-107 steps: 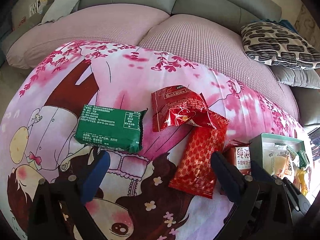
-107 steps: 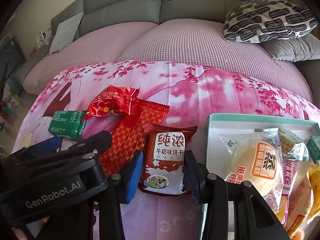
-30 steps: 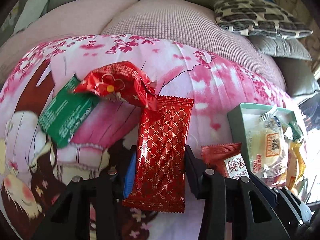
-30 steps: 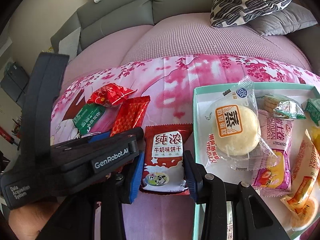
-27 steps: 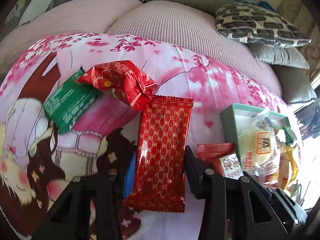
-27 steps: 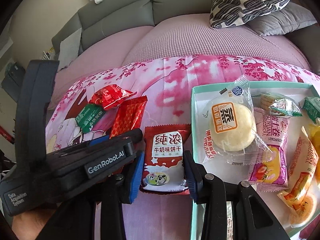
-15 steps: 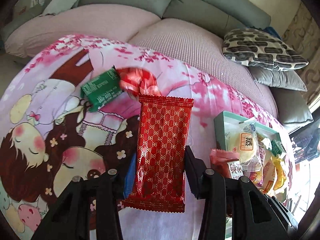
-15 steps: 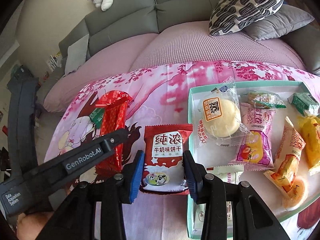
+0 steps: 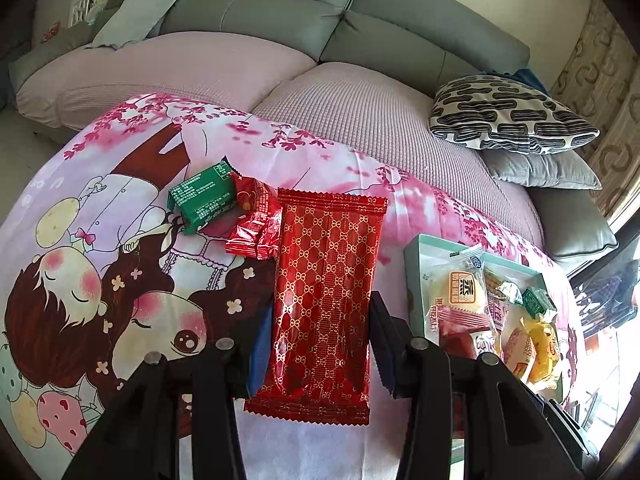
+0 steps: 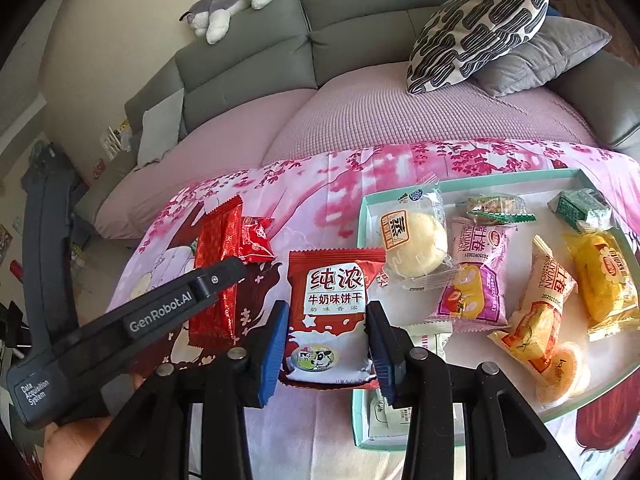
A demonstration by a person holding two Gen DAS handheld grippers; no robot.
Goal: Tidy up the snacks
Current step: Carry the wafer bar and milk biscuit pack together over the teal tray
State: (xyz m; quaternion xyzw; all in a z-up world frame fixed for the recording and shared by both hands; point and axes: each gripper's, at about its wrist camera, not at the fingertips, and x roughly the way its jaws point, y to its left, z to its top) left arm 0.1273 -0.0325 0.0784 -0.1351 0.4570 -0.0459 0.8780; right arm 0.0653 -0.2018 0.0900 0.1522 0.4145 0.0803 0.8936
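Above the pink cloth (image 9: 328,160), both grippers tilt downward (fingers pinching packets): left (image 9: 316,344) red wafer (image 9: 326,292), right (image 10: 326,344) milk biscuits (image 10: 332,316).

Cartoon blanket (image 9: 120,280) carries green packet (image 9: 202,202), crinkled red packet (image 9: 256,224), mint tray (image 10: 472,184).

Sunlit grey sofa (image 9: 280,12) with patterned cushion (image 9: 508,114).

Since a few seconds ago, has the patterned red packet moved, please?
Yes: the patterned red packet, gripped by the left gripper, is lifted off the blanket, towards the tray.
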